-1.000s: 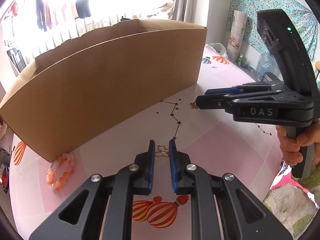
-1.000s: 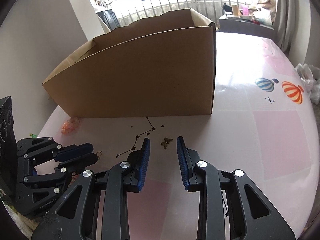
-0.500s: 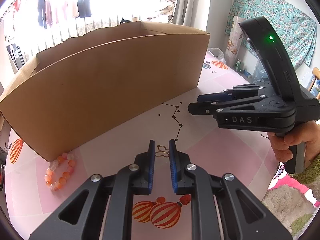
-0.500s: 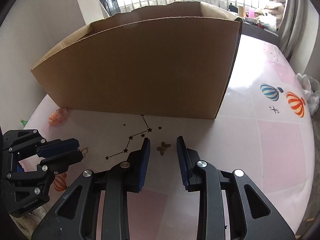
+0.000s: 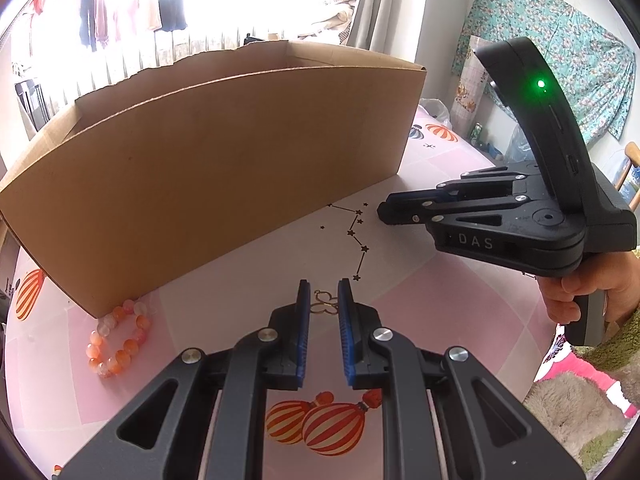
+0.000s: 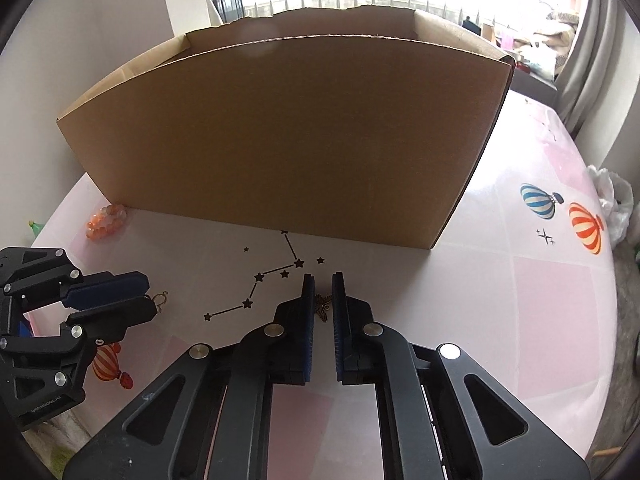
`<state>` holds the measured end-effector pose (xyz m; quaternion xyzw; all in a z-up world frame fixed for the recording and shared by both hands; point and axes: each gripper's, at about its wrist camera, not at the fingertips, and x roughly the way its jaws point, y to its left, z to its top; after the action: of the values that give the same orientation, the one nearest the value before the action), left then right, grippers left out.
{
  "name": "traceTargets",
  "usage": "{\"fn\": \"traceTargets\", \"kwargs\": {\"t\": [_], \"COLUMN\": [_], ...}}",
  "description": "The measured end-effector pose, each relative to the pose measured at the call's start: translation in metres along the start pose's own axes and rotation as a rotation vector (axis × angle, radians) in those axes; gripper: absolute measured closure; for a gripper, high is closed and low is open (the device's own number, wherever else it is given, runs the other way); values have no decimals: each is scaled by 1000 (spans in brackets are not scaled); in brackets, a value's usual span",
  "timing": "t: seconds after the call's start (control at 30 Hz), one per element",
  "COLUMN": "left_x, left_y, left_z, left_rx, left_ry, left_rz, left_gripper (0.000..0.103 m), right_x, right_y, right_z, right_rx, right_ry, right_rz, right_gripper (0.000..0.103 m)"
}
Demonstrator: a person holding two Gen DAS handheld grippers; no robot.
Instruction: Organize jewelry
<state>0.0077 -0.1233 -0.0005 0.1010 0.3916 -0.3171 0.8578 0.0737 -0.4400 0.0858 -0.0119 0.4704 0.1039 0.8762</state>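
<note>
A small gold wire charm lies on the table between the fingertips of my left gripper, which is open around it without touching. It also shows in the right wrist view. A bronze butterfly charm lies between the fingertips of my right gripper, whose jaws are narrowly open around it. The right gripper also shows in the left wrist view. An orange bead bracelet lies by the box corner.
A large open cardboard box stands behind both grippers, its wall high. The round table has a pink cloth with balloon and star prints. A white plastic bag sits past the right edge.
My right gripper has moved forward and lowered over the butterfly charm, and its jaws have narrowed around it. My left gripper has stayed over the gold charm.
</note>
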Motion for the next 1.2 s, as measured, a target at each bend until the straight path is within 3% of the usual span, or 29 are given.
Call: {"fn": "traceTargets", "kwargs": {"t": [0.17,0.33,0.53,0.7,0.8,0.87,1.2], "left_x": [0,-1,-2,-2,-2,-3,-3], "left_y": [-2,-4,-4,-2,-1,-1,1], "left_z": [0,-1,-1,-1,-1,-1,-1], "left_rx": [7,11,12,8,4,3,-6], "left_ry": [-3,-5,-5,-4,-5,-6,-11], "left_rz": [3,7,2,-1,-3,-3,-9], "left_gripper": [90,90,90,90,90,90,90], "right_x": [-1,-9,-10,7,16,20,13], "right_y": [-9,-18,-17,-3,6,21,13], "right_z": [3,9,14,7,8,11,11], "right_rx": [39,92,140,49,5,-9,39], "right_ry": [-5,-25,-19,1,12,18,10], "right_rz": [34,51,71,6,-38,-36,-1], "right_gripper": [103,103,84,83,88,98,99]}}
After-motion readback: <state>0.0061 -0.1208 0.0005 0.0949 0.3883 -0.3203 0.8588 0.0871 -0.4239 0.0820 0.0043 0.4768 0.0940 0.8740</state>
